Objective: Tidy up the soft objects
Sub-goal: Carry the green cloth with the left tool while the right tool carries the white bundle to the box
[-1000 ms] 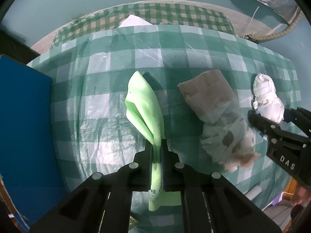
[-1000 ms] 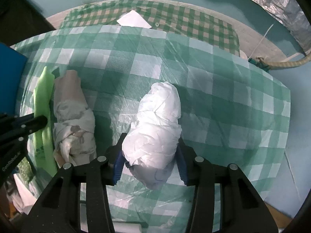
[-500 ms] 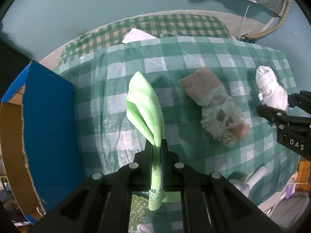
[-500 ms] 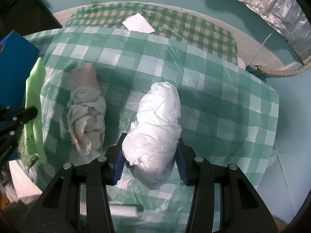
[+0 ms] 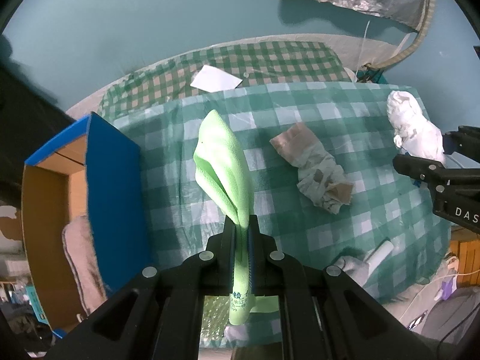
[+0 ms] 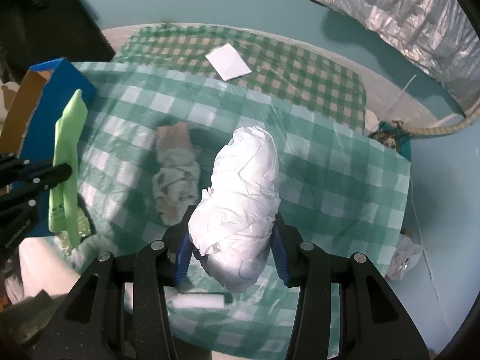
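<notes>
My left gripper is shut on a folded light-green cloth and holds it up above the checked table. It also shows at the left of the right wrist view. My right gripper is shut on a crumpled white bundle, also lifted off the table; the bundle shows at the right of the left wrist view. A rolled beige and patterned cloth lies on the table between them, and shows in the right wrist view.
A blue cardboard box, open at the top, stands at the table's left edge with a pinkish cloth inside. A white paper lies on the far checked surface. A small white roll lies near the front edge.
Both grippers have risen well above the table with their cloths still held. The open box at the left has come into view.
</notes>
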A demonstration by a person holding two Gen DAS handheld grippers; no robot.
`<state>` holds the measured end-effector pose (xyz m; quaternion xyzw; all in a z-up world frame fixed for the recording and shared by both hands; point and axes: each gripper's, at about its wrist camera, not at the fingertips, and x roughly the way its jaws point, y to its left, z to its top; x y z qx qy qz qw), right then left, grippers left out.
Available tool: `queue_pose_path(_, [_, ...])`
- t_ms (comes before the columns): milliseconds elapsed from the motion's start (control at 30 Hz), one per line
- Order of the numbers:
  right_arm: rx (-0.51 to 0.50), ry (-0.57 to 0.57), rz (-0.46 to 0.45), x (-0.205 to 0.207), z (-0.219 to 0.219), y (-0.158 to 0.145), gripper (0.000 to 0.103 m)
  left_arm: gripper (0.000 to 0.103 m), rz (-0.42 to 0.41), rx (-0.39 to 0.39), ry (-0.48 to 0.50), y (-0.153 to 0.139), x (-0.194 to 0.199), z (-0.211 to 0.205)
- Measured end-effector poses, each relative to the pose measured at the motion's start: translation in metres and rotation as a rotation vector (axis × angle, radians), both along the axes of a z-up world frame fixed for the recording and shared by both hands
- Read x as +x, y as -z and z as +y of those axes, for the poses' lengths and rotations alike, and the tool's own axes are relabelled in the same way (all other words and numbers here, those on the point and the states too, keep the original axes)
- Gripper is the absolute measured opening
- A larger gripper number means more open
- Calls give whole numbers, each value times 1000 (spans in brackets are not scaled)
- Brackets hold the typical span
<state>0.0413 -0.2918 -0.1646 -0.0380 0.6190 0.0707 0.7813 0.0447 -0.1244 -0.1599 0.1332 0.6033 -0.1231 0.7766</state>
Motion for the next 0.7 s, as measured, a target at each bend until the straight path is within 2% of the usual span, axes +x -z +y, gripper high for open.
queue_pose_path(333, [27, -51, -47, -9, 26, -39, 45, 7, -66, 8, 3, -43, -15, 14])
queue_pose_path(700, [34, -132, -87, -14, 58, -68, 45, 7, -119, 8, -15, -74, -25, 32])
